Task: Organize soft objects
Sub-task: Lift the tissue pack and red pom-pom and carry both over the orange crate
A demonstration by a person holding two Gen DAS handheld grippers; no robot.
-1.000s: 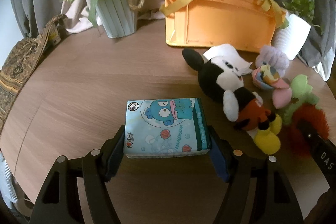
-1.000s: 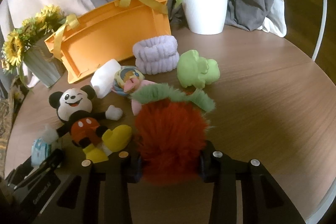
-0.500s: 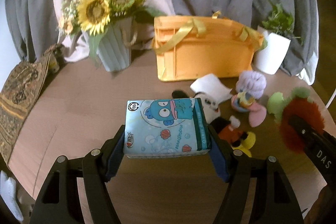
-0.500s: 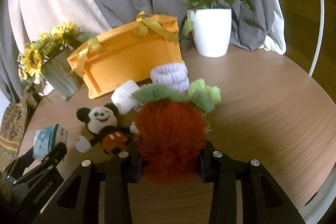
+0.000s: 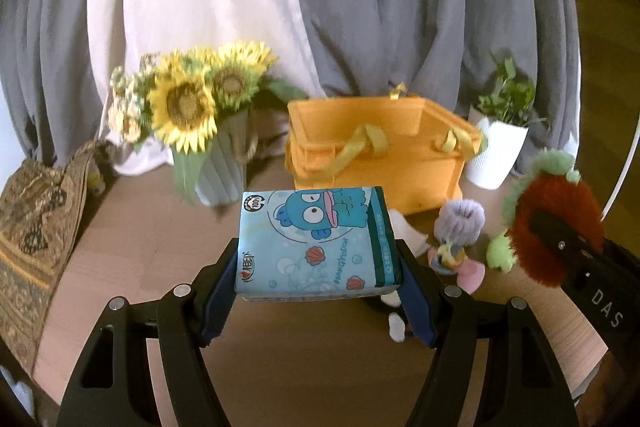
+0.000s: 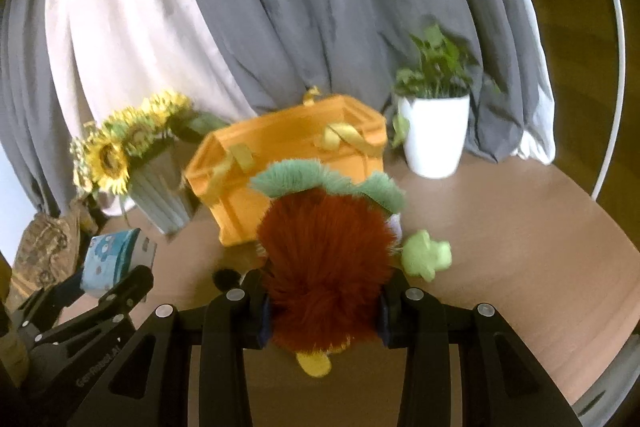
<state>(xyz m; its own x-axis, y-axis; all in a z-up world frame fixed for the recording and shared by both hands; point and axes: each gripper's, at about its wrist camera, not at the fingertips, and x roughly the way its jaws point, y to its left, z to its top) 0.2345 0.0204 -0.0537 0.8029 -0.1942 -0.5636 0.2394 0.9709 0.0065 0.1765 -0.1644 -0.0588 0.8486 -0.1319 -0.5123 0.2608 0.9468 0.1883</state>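
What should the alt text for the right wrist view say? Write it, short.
The right gripper holds a fuzzy red-orange plush toy with green fringe above a round wooden table, facing an orange fabric basket with yellow handles. A small green plush lies on the table.

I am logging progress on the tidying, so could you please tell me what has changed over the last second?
Both grippers rose from the table, each keeping its load: the left gripper carries the blue tissue pack, the right gripper the red furry plush. Both now sit higher, facing the orange basket. No grip changed. The basket, sunflower vase and remaining toys stayed put.
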